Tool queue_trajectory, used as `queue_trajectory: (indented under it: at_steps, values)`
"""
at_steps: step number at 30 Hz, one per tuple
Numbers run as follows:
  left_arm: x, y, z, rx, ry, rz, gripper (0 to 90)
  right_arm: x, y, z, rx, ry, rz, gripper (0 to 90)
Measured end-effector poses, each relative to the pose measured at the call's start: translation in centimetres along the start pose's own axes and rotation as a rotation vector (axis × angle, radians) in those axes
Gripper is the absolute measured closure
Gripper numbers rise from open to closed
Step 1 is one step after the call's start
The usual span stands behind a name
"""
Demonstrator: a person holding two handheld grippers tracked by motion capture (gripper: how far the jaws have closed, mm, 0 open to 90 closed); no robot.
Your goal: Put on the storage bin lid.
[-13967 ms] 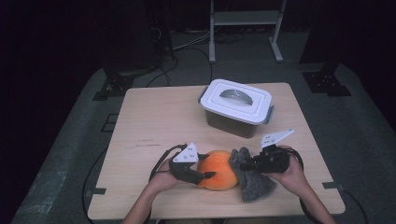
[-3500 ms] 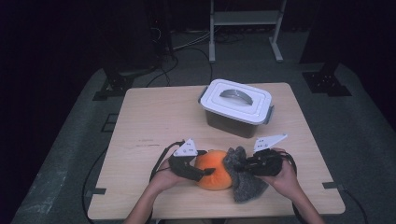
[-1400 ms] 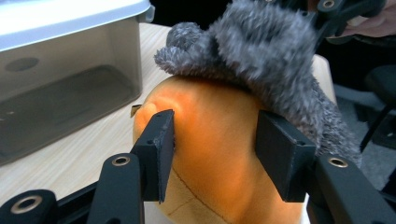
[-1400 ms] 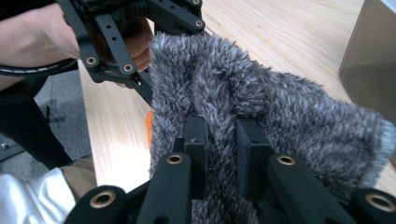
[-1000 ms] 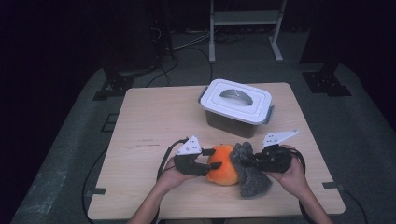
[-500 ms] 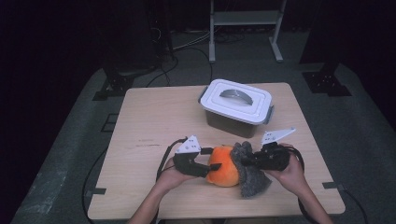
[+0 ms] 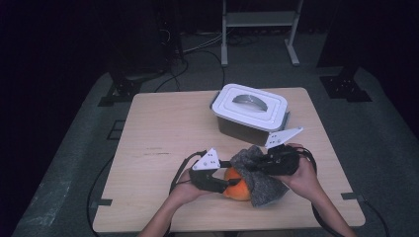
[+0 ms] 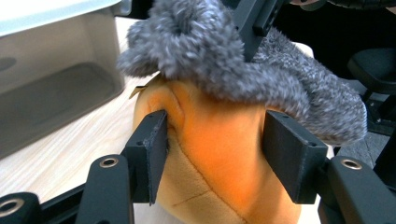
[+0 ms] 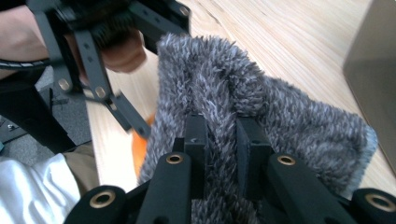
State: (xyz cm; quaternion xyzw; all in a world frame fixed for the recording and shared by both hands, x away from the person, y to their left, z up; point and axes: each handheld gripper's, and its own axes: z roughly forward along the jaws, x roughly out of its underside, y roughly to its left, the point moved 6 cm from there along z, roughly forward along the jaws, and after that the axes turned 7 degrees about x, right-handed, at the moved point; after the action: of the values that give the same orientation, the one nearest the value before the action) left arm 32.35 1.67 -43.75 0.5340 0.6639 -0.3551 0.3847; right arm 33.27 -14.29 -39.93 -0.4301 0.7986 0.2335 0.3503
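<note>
Wooden surface, dim room: left hand-held gripper squeezes the orange plush toy at the near edge; right hand-held gripper is clamped on the grey fuzzy cloth covering it. Tug too hard and the cloth probably slips free.

Dim from above: the room around my table sinks into near black, and only the tabletop and the white box lid catch soft overhead light, no hard shadows. Down my left jaws it's bright and crisp on the orange plush, while the box beside it blurs. Along my right jaws the grey cloth is sharp, the far gripper motion-smeared.
</note>
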Motion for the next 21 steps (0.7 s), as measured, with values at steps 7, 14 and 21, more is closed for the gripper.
queue_trajectory:
  at_steps: [7,14,21]
  values:
    - [0.7,0.8,-0.5,-0.004,0.027,-0.016,38.1,2.6,-1.7,0.3,0.002,0.015,0.077,76.3]
    - [2.3,1.6,-0.7,0.013,0.086,-0.067,30.3,4.0,-1.1,1.2,-0.040,-0.012,0.115,76.6]
    - [2.2,1.6,-1.7,0.034,0.063,-0.093,29.3,4.1,-0.1,1.9,-0.045,-0.029,0.107,76.8]
